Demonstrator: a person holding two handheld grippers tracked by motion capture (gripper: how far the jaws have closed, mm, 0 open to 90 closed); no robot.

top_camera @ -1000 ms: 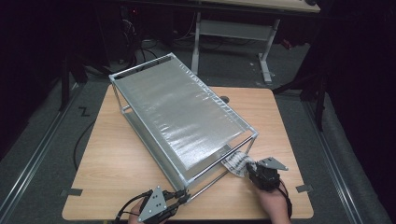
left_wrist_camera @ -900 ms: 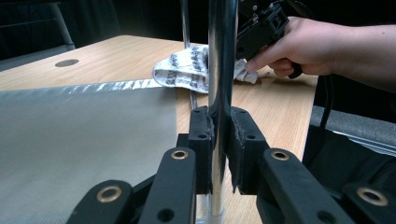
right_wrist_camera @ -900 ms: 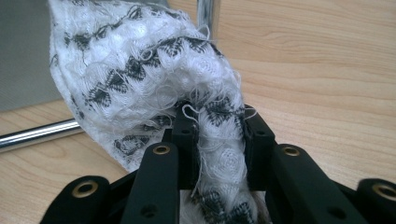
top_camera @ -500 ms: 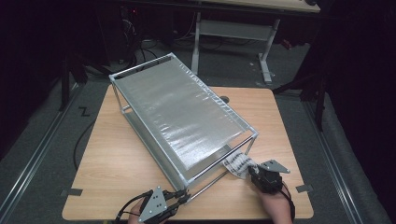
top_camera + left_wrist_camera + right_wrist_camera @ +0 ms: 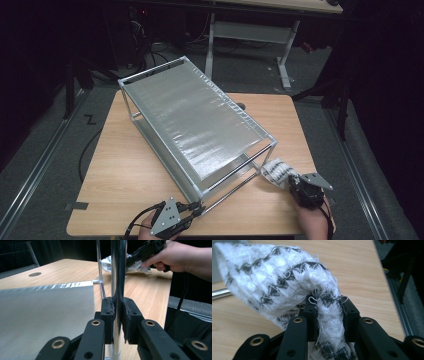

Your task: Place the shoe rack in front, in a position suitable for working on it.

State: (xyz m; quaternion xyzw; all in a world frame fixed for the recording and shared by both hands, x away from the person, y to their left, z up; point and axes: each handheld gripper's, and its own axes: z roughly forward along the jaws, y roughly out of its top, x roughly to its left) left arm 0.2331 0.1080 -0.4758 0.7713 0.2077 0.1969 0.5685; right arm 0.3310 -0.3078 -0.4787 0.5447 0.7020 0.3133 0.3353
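High view: a metal-framed rack [image 5: 197,130] with a silvery sheet stretched over its top lies askew across the wooden table [image 5: 130,170]. The left gripper [image 5: 192,210] sits at the near corner of the frame; the right gripper [image 5: 295,186] sits off the frame's near right end, with a white-and-black knitted cloth [image 5: 276,171] at its tip, just beside the lower rail.

In the left gripper view the jaws are clamped hard on an upright chrome post [image 5: 117,277] of the rack, pads pressing both sides. In the right gripper view the jaws are clenched on a fold of the cloth [image 5: 274,282], the bulk of which bunches ahead of them, clear of the table top at the front.

Judgement: the step in hand appears to be carrying the cloth to the rack while the left gripper steadies the frame (the firm grip on the post suggests bracing). The next move would call for lifting the cloth over a rail or onto the silvery sheet and keeping the frame from sliding.

Not determinable: the cloth's full size and shape, since it is bunched; whether its lower edge touches the table; the rack's lower shelf, largely covered by the sheet; the far surroundings, which are dark.
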